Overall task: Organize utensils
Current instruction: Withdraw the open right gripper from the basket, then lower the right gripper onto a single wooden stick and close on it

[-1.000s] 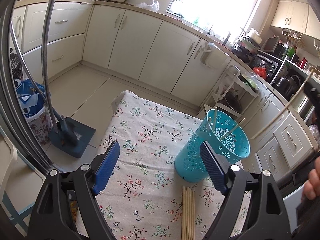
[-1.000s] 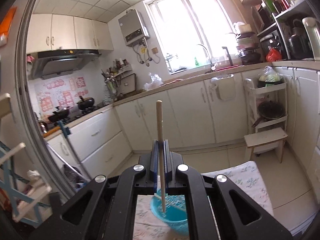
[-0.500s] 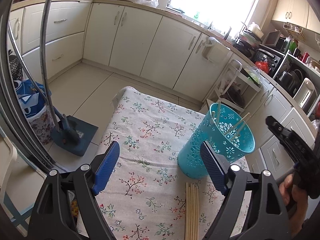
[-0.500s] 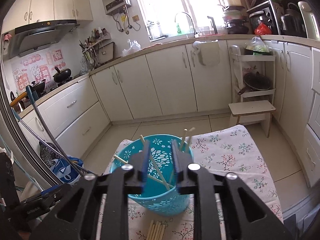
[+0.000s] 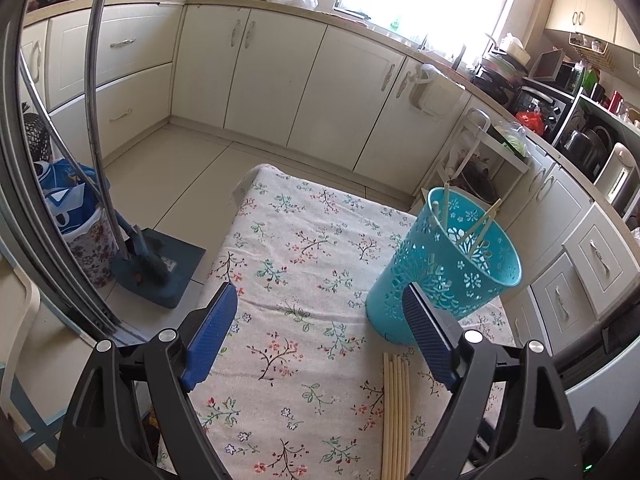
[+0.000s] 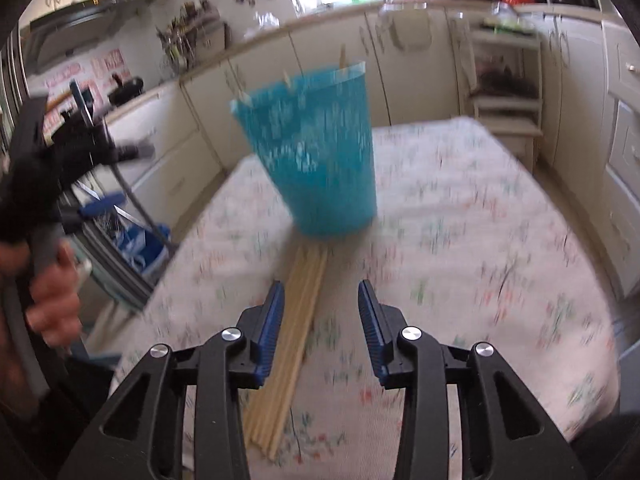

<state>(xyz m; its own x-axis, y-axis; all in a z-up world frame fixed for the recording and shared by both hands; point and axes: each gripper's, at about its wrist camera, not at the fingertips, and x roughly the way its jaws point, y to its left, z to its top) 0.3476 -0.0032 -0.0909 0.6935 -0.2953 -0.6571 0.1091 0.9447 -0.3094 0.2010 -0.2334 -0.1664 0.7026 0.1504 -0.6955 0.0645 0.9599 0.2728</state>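
Note:
A teal perforated cup (image 5: 444, 276) stands on the floral tablecloth (image 5: 304, 264) with several wooden chopsticks (image 5: 478, 226) leaning inside it. A bundle of several chopsticks (image 5: 396, 412) lies flat on the cloth in front of the cup. My left gripper (image 5: 320, 340) is open and empty, left of the cup. In the blurred right wrist view the cup (image 6: 316, 160) is ahead and the bundle (image 6: 288, 344) lies below my open, empty right gripper (image 6: 322, 308), closer to its left finger.
The table's far and left edges drop to a tiled floor with a mop and dustpan (image 5: 152, 268) and a blue bag (image 5: 68, 208). Kitchen cabinets (image 5: 280, 80) run along the back. The hand holding the left gripper (image 6: 44, 280) shows at the left.
My right gripper let a chopstick go into the cup, opened, then swung down and back over the lying bundle. My left gripper has stayed open and barely moved.

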